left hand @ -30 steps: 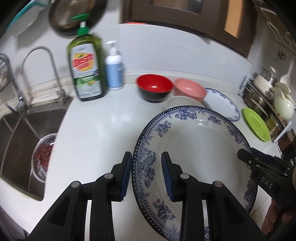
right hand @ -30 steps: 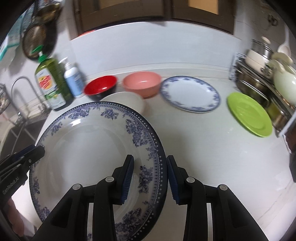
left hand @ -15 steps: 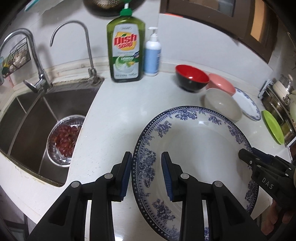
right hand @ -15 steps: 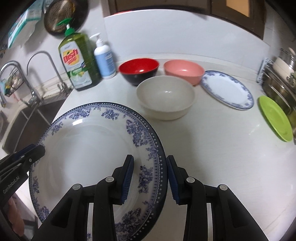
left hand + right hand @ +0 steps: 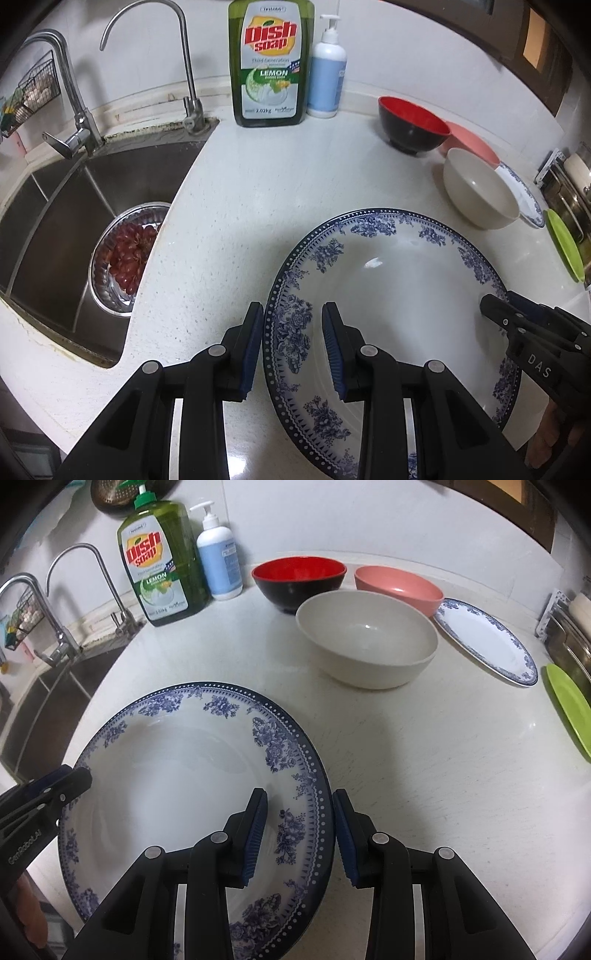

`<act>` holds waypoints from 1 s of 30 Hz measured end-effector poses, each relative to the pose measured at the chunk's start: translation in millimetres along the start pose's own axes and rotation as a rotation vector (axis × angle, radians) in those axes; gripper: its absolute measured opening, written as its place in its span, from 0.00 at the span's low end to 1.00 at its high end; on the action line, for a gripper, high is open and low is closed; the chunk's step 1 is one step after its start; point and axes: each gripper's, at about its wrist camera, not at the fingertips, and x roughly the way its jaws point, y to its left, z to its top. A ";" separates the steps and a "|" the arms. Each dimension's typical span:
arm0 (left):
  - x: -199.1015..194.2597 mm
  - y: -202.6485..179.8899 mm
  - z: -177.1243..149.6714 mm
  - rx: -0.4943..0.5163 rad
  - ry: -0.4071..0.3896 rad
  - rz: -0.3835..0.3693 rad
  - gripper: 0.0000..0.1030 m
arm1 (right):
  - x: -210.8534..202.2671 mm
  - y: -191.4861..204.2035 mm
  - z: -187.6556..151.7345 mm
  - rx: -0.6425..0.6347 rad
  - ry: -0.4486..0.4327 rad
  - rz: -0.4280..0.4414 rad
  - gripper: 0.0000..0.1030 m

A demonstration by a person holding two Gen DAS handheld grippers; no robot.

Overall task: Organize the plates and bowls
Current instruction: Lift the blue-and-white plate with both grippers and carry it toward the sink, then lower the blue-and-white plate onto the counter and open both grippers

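A: Where is the big plate?

B: Over the near edge of the white table, held from both sides. The left gripper has its rim between its fingers, one outside, one on the inner face. The right gripper grips the opposite rim the same way.

A: How wide are they?

B: Narrow, each closed onto the rim.

A: Does the plate rest on the table?

B: I cannot tell.

A: What else is out?

B: Beyond it a cream bowl, then a red bowl and a pink bowl by the wall. A smaller blue plate lies right of them, and a green plate further right.

A: And to the left?

B: Dish soap and a pump bottle by the wall, and a sink holding a strainer of red fruit.
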 end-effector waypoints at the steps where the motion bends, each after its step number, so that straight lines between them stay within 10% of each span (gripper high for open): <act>1: 1.8 0.4 -0.9 0.001 0.003 0.002 0.32 | 1.1 0.7 0.3 -0.004 0.005 0.001 0.36; 22: 15.8 4.1 -10.9 0.000 0.064 0.020 0.34 | 13.6 3.0 1.7 -0.002 0.066 0.019 0.38; 30: 0.4 3.0 -6.0 0.008 0.008 0.074 0.69 | 8.5 3.4 3.1 0.000 0.068 0.026 0.44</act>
